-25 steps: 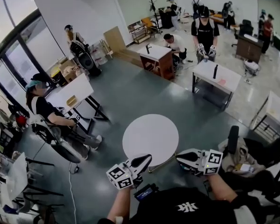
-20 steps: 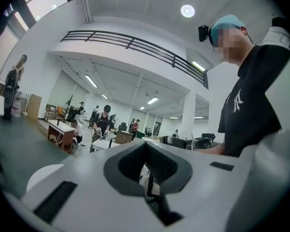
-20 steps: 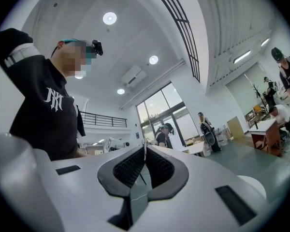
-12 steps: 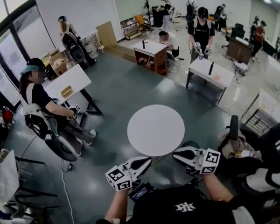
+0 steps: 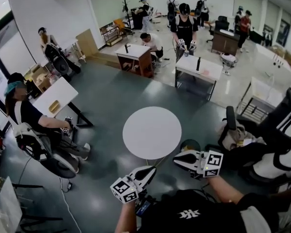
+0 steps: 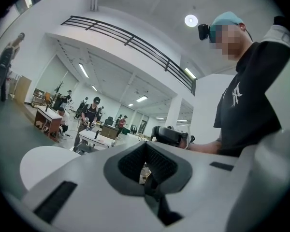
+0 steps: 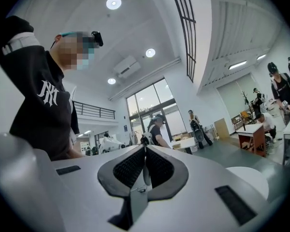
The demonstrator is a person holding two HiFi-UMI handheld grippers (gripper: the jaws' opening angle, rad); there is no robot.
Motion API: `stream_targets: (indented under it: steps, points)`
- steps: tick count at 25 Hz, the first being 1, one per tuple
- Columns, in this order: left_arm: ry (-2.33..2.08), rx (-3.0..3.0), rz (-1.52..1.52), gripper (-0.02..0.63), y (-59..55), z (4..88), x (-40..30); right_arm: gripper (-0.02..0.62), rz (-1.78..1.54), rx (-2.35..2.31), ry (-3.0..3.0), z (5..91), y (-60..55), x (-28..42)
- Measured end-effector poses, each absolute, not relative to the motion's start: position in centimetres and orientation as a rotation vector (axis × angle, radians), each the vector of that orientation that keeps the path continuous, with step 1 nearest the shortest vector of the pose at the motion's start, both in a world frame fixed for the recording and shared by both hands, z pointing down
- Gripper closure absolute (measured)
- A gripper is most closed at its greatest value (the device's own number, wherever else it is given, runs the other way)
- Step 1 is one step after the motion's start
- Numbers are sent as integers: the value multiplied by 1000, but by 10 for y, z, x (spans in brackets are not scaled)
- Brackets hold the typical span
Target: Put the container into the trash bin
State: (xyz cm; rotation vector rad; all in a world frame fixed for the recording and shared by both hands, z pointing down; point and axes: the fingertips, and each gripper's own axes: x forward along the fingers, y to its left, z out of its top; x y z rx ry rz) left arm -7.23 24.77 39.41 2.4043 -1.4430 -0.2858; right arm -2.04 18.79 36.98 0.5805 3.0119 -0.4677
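1. Viewpoint is what has changed. Over the last second the room has swung across the head view, and the round white worktop (image 5: 152, 132) now lies closer in front of the person, its top bare.
2. Beside the worktop's near right edge, a dark round tub (image 5: 190, 144) now shows on the floor. It was not visible a second ago. It is probably the trash bin, though that is a guess.
3. The left tool (image 5: 152, 169) and right tool (image 5: 178, 159) sit low in the head view much as before, level, with their tips turned toward each other.
4. Each tool is fully closed on nothing. In both gripper views the pads (image 6: 146, 164) (image 7: 145, 166) meet with only air beyond them.
5. The container appears in no view: not on the worktop, not in either tool. Its place cannot be told.
6. Judging from this, the task is still at the search-and-approach stage. The container must be found and a tool opened before anything can go into the tub.
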Motion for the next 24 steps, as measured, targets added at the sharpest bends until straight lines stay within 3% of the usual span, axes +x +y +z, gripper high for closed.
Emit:
stream_targets:
  steps: [24]
  points:
    - [-1542,2439,-213,603,226,371,-112,554,-324,440,3110,378,165,-1]
